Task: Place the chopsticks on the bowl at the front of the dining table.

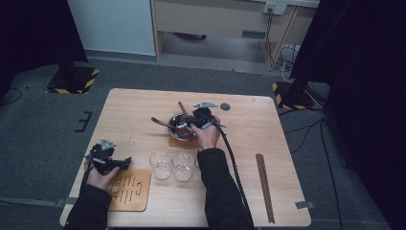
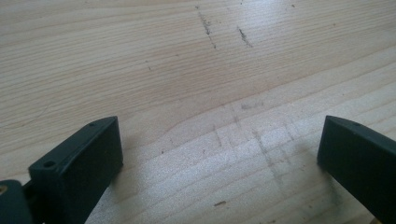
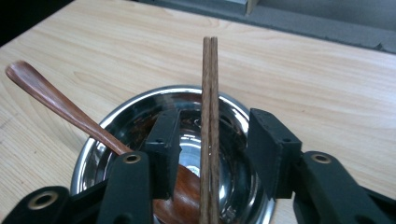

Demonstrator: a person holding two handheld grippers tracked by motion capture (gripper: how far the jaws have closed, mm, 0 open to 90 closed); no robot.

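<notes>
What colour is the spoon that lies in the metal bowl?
Reddish-brown wood; the spoon shows best in the right gripper view, leaning on the bowl rim.

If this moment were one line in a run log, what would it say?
right claw: open around chopsticks over steel bowl | spoon: in bowl | left claw: open, above bare table

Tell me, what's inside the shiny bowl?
In the metal bowl lie a wooden spoon and a pair of chopsticks. The right gripper covers part of the bottom.
</notes>
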